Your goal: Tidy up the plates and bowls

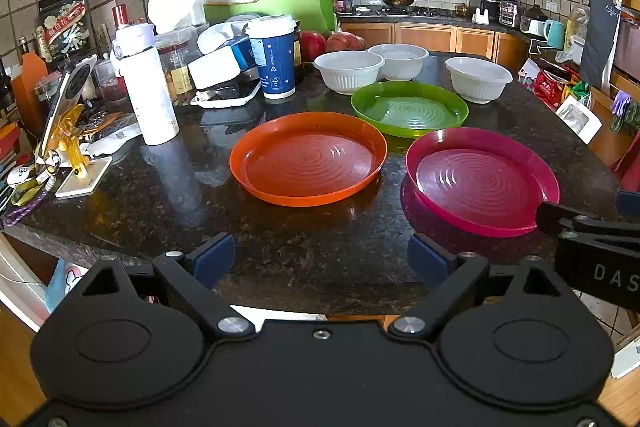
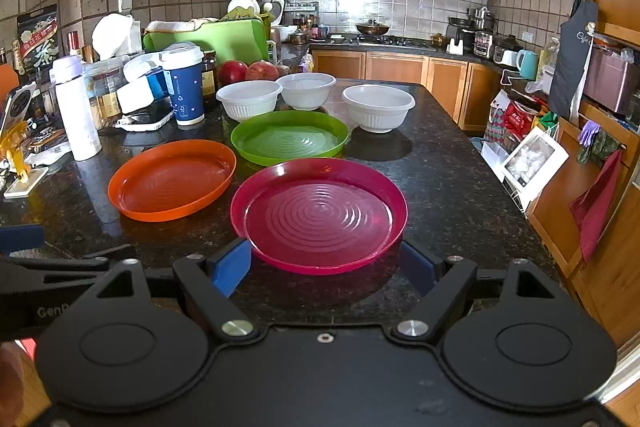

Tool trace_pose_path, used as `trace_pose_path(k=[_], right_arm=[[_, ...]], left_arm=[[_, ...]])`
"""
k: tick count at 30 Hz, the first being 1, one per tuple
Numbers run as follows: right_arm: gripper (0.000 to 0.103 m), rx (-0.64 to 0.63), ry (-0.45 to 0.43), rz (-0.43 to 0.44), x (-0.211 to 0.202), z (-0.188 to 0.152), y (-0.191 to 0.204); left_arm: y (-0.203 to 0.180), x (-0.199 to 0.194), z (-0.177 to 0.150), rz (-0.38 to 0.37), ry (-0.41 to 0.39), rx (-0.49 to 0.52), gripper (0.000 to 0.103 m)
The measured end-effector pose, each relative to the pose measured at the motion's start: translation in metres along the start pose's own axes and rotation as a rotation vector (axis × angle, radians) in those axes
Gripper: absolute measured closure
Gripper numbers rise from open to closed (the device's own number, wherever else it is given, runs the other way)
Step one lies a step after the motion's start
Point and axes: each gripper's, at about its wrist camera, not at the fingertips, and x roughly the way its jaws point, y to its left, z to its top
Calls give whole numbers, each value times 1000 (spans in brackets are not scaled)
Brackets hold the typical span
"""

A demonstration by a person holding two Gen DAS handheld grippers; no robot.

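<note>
- Right gripper [image 2: 325,267]: jaws wide apart, empty, low at the near edge of the countertop [image 2: 448,187]; the pink plate [image 2: 319,213] lies straight ahead, its near rim just between the blue pads [image 2: 232,265].
- Left gripper [image 1: 320,259]: jaws wide apart, empty, over the near edge; the orange plate [image 1: 308,159] lies ahead and apart from the pads, the pink plate off to its right.
- Judgement: the right gripper is the nearer to a plate; a round plate has no long axis, so the near rim is the likely hold.
- Pink plate: flat, empty, by the near edge.
- Orange plate: flat, empty, left of the pink, close but apart.
- Green plate [image 2: 289,137]: flat, empty, behind both, mid-countertop.
- Three white bowls [image 2: 249,99] [image 2: 307,90] [image 2: 378,107]: upright, unstacked, apparently empty, in a row toward the far edge behind the green plate.
- Blue paper cup [image 2: 183,85], white bottle [image 2: 76,111]: left-side clutter, not task items.
- Progress, judged: nothing stacked yet.
</note>
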Motion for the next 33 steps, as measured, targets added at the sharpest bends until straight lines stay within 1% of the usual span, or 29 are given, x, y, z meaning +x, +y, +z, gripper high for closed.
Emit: trace_pose_path(k=[5, 7, 13, 17, 20, 23, 25, 28, 30, 32, 33], right_arm=[[18, 7, -3, -5, 0, -1, -2], [18, 12, -10, -6, 1, 0, -2], [19, 25, -101, -17, 0, 2, -1], [20, 16, -109, -12, 10, 8, 2], [20, 33, -131, -20, 20, 12, 4], [21, 48, -146, -21, 30, 19, 6], [21, 65, -178, -31, 37, 24, 6], [21, 81, -202, -58, 49, 33, 5], [21, 111, -192, -51, 59, 40, 1], [22, 137, -155, -28, 70, 46, -5], [24, 144, -133, -20, 76, 50, -7]], left_arm=[[1, 3, 1, -8, 2, -1, 10], [2, 3, 1, -10, -12, -5, 15], [11, 4, 6, 8, -56, -12, 16], [16, 11, 13, -13, -76, -2, 16], [21, 18, 20, -51, -84, 21, 16], [28, 29, 30, -97, -67, 41, 16], [33, 37, 36, -127, -53, 50, 16], [39, 47, 43, -147, -51, 55, 16], [41, 55, 50, -169, -51, 71, 16], [39, 61, 54, -197, -50, 103, 18], [38, 65, 57, -212, -52, 122, 22]])
